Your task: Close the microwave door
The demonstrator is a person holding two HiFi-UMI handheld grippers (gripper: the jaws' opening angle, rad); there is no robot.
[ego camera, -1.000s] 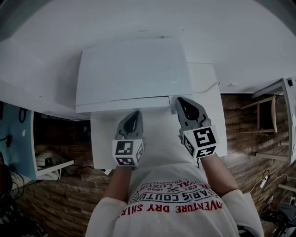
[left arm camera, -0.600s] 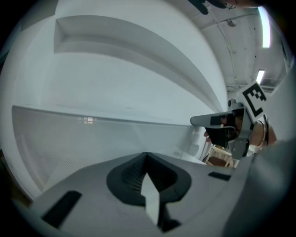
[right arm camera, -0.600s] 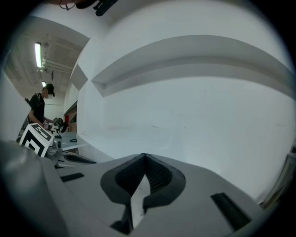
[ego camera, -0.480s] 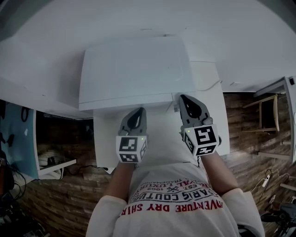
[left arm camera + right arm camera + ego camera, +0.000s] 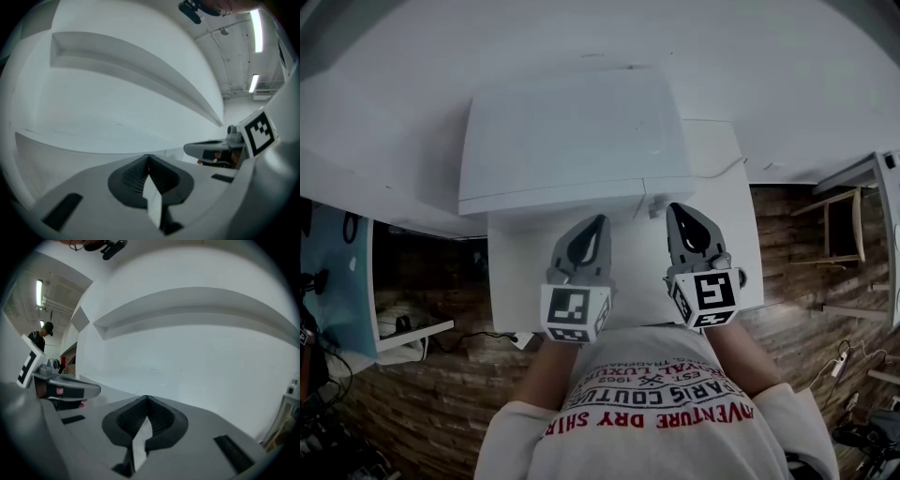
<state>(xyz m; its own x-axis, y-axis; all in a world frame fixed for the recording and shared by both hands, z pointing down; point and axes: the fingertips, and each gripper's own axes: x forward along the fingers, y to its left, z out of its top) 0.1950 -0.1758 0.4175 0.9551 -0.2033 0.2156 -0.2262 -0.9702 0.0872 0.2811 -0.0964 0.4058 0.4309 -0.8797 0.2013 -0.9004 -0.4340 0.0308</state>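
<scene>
Directly ahead of both sets of fingertips stands the white microwave (image 5: pixel 572 131), seen from above at the back of a white table (image 5: pixel 722 187). The microwave door (image 5: pixel 553 204) shows only as a thin strip along the front edge, and from this steep angle it looks flush with the body rather than swung out. The left gripper (image 5: pixel 596 223) is just short of that strip, its tips pointing at the right part of the door without visibly touching it. In the left gripper view its jaws are pressed together with nothing held between the ribbed pads (image 5: pixel 136 176), and a plain white face fills the space beyond them. The right gripper (image 5: pixel 677 210) sits beside it, tips close to the microwave's front right corner. Its own view shows its jaws closed on each other too, pads (image 5: pixel 161 418) meeting on nothing, with the same kind of white surface ahead. Each gripper shows in the other's camera, off to the side of the fingers. Behind the grippers are the person's forearms and a white printed shirt (image 5: pixel 656 403). Out past the right fingers, beyond the table edge, are a wooden floor (image 5: pixel 825 309) and a chair (image 5: pixel 839 234).
</scene>
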